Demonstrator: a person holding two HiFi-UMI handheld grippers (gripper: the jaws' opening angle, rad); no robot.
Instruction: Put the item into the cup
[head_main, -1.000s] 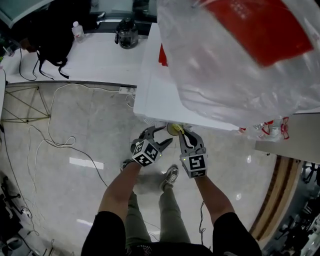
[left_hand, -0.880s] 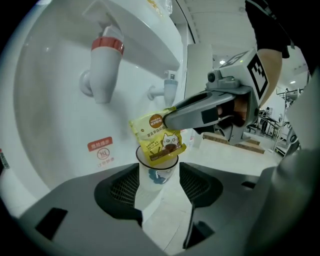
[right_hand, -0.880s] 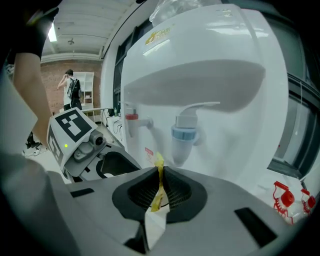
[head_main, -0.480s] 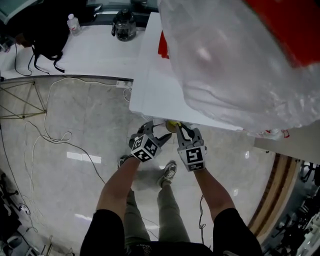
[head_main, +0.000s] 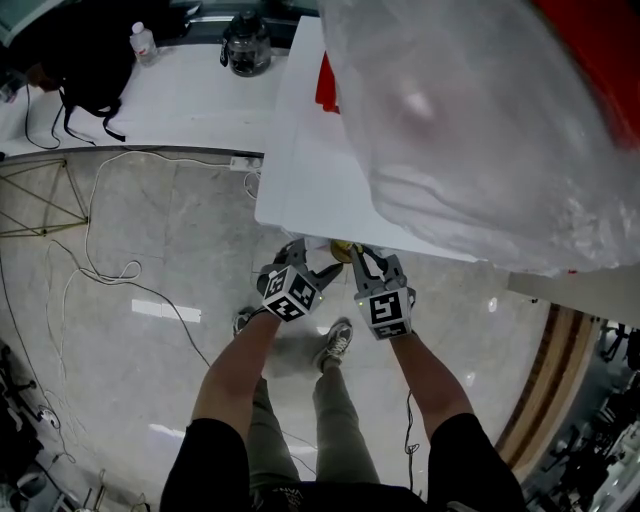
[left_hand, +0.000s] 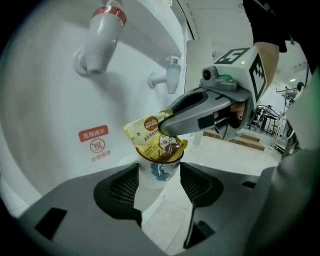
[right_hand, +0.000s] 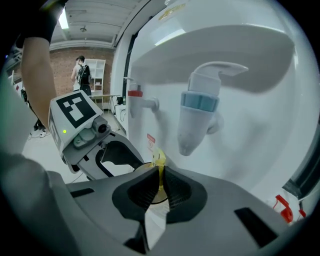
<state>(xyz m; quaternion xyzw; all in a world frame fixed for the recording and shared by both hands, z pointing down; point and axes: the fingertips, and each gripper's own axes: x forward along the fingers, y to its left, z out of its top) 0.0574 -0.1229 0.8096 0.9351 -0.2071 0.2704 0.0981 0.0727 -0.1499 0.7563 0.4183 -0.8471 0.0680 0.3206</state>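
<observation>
Right gripper (right_hand: 160, 169) clamped shut on sachet's (left_hand: 152, 137) top edge. Over the last second both grippers settled slightly lower, still paired — sachet's lower end sat inside cup (left_hand: 162, 172) just below the tips, cup squeezed by left gripper (left_hand: 159, 180). Release looked due. Long axis near upright, 1 corner up.

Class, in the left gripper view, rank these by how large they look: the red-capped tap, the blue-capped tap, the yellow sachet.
1. red-capped tap: largest, though being nearest the camera may inflate it.
2. yellow sachet: close behind, so this pair is unsure.
3. blue-capped tap: clearly smallest, but farther away.
</observation>
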